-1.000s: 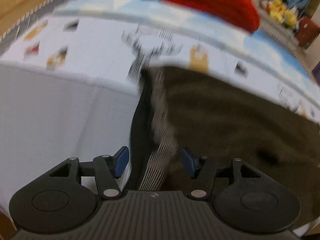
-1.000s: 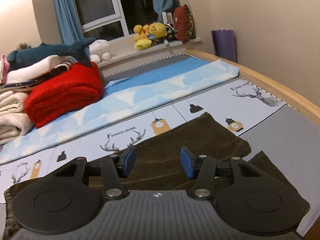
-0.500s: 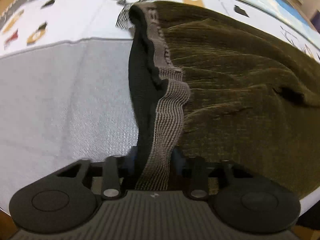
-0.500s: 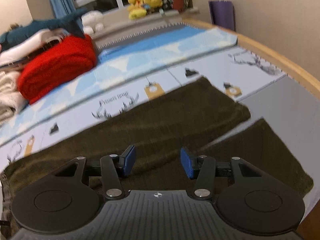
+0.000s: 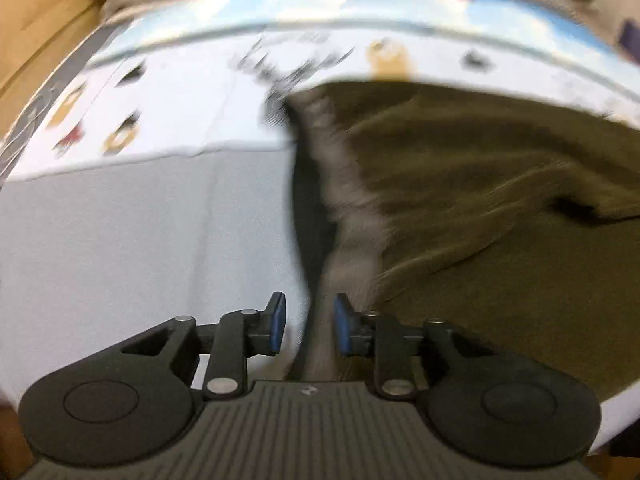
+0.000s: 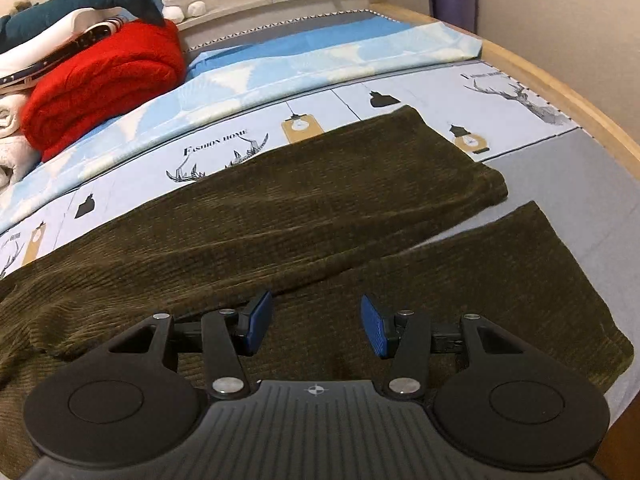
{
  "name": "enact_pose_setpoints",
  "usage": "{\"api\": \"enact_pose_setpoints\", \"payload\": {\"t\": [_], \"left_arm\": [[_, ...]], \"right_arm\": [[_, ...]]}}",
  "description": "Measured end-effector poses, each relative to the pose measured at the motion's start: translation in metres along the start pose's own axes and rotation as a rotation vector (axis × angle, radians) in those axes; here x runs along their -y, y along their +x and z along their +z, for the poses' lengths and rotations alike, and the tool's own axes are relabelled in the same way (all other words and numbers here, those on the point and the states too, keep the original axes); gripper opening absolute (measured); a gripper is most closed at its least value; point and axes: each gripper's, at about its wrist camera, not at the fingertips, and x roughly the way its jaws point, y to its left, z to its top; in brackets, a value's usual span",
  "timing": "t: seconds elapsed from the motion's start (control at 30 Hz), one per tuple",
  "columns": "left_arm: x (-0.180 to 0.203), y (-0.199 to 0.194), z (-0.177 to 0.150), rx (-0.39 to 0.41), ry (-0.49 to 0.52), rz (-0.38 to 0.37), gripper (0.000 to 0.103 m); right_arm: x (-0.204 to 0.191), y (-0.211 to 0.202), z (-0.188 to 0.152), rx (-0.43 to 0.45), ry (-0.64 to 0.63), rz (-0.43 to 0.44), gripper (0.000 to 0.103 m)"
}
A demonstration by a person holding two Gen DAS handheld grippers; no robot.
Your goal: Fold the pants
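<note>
I find the pants [image 6: 280, 220] flat on the bed [image 6: 560, 168], legs apart, just this side of the red blanket [image 6: 104, 84]; soft, limp corduroy, light, will sag. My left tongs [image 5: 306, 328] are opening, waistband [image 5: 352, 216] between the pads but unpressed; my right tongs [image 6: 316, 328] hover half open, empty, above the nearer leg; I would grip waistband and hem.
</note>
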Motion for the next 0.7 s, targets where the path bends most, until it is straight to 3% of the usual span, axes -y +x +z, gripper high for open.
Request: {"api": "enact_pose_setpoints", "payload": {"t": [0.07,0.17,0.23,0.3,0.33,0.43,0.53,0.7], "left_arm": [[0.013,-0.003,0.000,0.011,0.048,-0.072,0.031],[0.040,0.002,-0.007,-0.014,0.208,-0.111,0.034],[0.056,0.014,-0.019,-0.074,0.329,-0.093,0.037],[0.065,0.033,-0.034,-0.176,0.451,-0.014,0.039],[0.067,0.032,-0.035,-0.166,0.476,-0.013,0.039],[0.057,0.029,-0.022,-0.197,0.371,-0.015,0.039],[0.059,0.015,-0.017,-0.121,0.391,0.025,0.041],[0.066,0.000,0.003,-0.008,0.346,0.038,0.059]], "right_arm": [[-0.001,0.001,-0.001,-0.004,-0.027,-0.005,0.052],[-0.002,0.003,-0.002,-0.013,-0.058,-0.007,0.052],[-0.003,0.004,-0.002,-0.011,-0.075,-0.004,0.052],[-0.004,0.004,-0.002,-0.008,-0.093,-0.005,0.052],[-0.005,0.003,-0.002,-0.005,-0.101,-0.006,0.052],[-0.005,0.003,-0.002,-0.001,-0.113,-0.007,0.052],[-0.005,0.004,-0.001,0.001,-0.125,-0.005,0.052],[-0.010,0.005,0.000,0.010,-0.144,-0.014,0.052]]}}
